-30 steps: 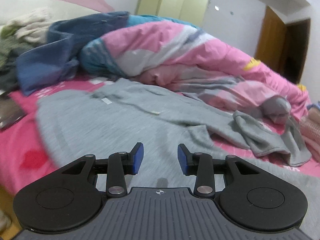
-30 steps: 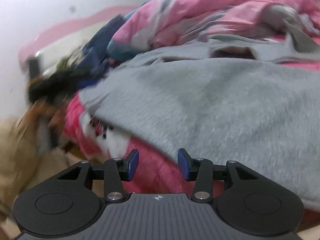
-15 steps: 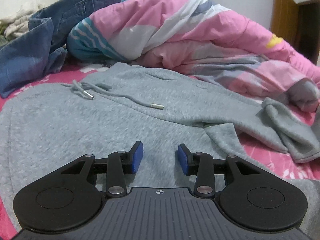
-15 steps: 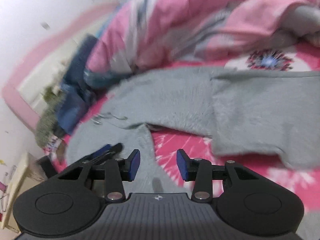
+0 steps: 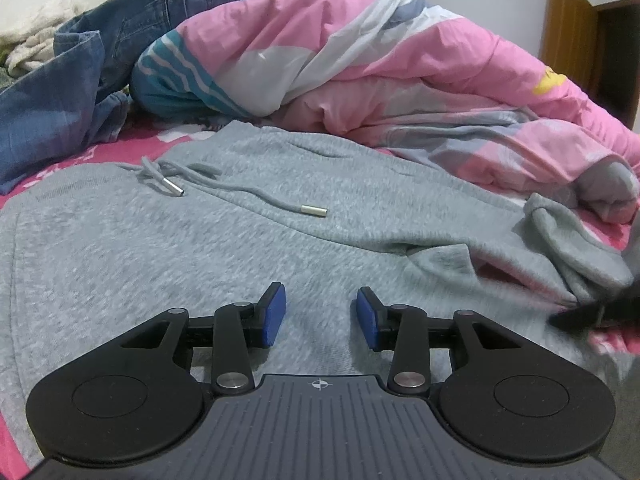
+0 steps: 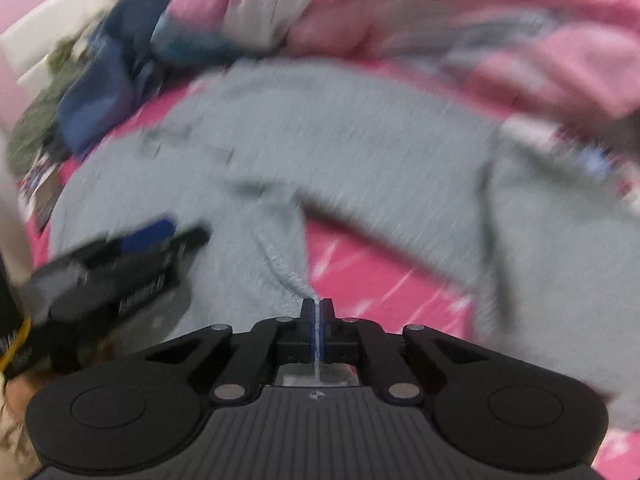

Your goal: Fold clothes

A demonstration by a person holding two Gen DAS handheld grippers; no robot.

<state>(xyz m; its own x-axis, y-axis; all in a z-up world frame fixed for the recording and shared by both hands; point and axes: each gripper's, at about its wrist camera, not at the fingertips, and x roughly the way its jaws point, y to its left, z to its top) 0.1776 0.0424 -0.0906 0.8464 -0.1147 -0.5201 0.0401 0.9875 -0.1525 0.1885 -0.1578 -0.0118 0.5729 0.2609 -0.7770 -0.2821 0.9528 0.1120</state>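
Two tongs work on the grey hoodie (image 5: 248,240) spread across the bed's middle. The right tongs (image 6: 318,312) pinch its hem tight; the left tongs (image 5: 318,312) hover partly open, holding nothing. Lift slowly so the cloth stays flat.

Both wrist views look low and close along their fingers across the grey fleece sweatpants (image 5: 224,240) (image 6: 360,152) toward the rumpled pink quilt (image 5: 420,80) (image 6: 440,12) at twelve o'clock.

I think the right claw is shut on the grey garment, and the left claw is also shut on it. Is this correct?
Not quite. The right claw is shut on a fold of the grey garment, as the right wrist view shows. But the left claw is open above it, gripping nothing; the left wrist view shows the gap.
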